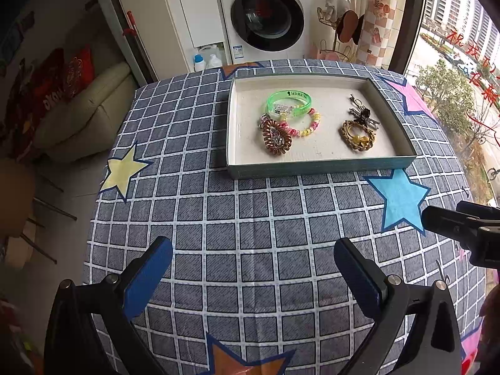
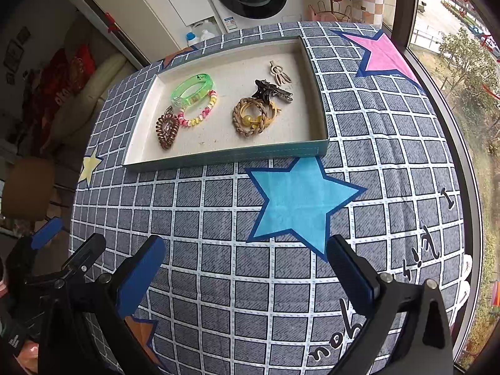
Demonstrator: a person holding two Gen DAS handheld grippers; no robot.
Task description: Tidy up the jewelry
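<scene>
A checked-cloth counter (image 2: 218, 218) carries a shallow tray (image 2: 225, 156) gathering the jewelry: green bangle (image 2: 192, 90), braided bands (image 2: 253, 118), beaded bracelet (image 2: 200, 112), dark claw clip (image 2: 265, 89). Both tools, left (image 1: 253, 268) and right (image 2: 247, 265), hover spread and empty, well apart from it.

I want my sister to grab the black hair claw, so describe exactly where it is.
On the checked tablecloth sits a shallow tray. In its right half, the black hair claw lies just beyond the braided gold hair ties. It is the only black piece there.
</scene>
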